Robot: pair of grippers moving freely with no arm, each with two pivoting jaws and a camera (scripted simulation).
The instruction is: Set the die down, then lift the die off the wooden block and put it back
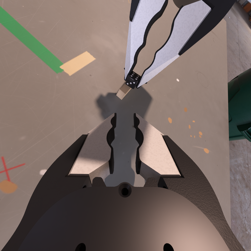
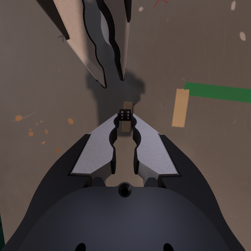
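No readable text, labels or brands anywhere. Only signs: white pips on the black die, six on the face in the right wrist view, three on one face in the left wrist view; a red cross mark on the surface near its left edge.

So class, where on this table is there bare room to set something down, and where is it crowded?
Free: the table between the green tape and red cross. Crowded: around the wooden block, where the right gripper holds the die facing the open left gripper.
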